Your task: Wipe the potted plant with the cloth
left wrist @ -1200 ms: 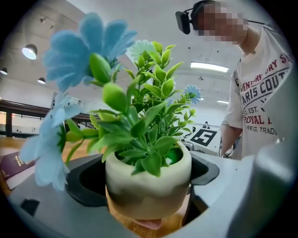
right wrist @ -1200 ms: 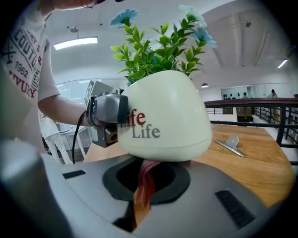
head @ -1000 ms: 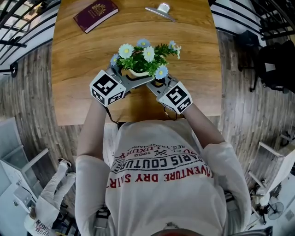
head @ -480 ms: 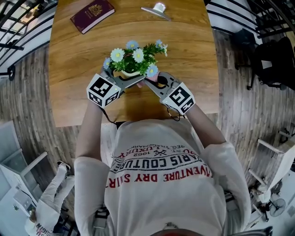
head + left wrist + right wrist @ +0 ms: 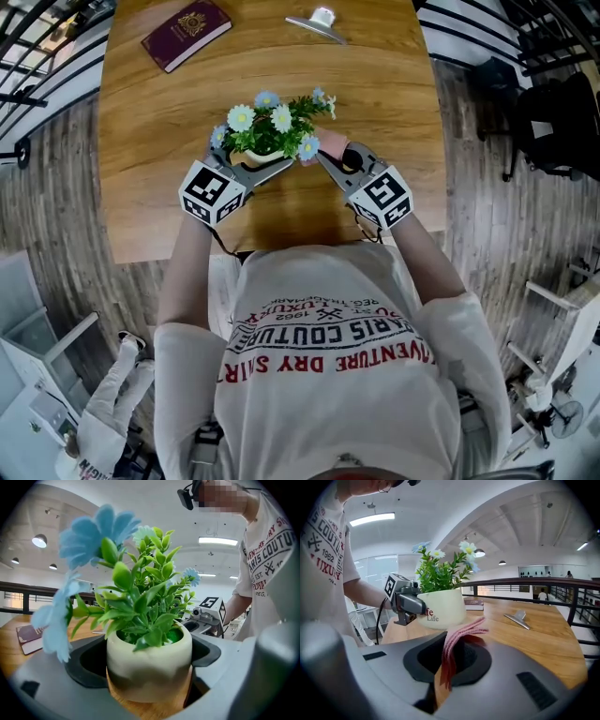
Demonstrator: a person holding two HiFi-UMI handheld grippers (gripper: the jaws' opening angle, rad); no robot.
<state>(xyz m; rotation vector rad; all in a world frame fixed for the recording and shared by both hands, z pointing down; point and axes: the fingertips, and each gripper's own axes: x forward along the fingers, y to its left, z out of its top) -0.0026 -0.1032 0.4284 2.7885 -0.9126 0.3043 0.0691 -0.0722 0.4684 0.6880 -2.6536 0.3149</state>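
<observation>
- The plant point(image 5: 268, 131) stands in its pot point(image 5: 149, 665) near the middle of the tabletop point(image 5: 150, 178), toward the person's edge.
- The left gripper point(image 5: 249, 165) comes in from the pot's 7 o'clock in the head view. Its jaws are clamped on the pot's sides, and the pot's base looks to rest on the wood.
- The right gripper point(image 5: 330, 156) sits at the pot's 3 o'clock, jaws pressed together on a folded pink cloth point(image 5: 461, 634). The cloth's free end points at the pot wall, near it but apart.
- The step in hand is probably bringing the cloth onto the pot. Doing it well likely calls for a firm left hold so the pot neither turns nor tips. It also calls for light pressure and strokes around the wall, clear of the flowers point(image 5: 281, 116) overhanging the rim.
- The passport point(image 5: 186, 33) at 11 o'clock and the clip point(image 5: 321, 21) at 1 o'clock lie well apart, out of the way.
</observation>
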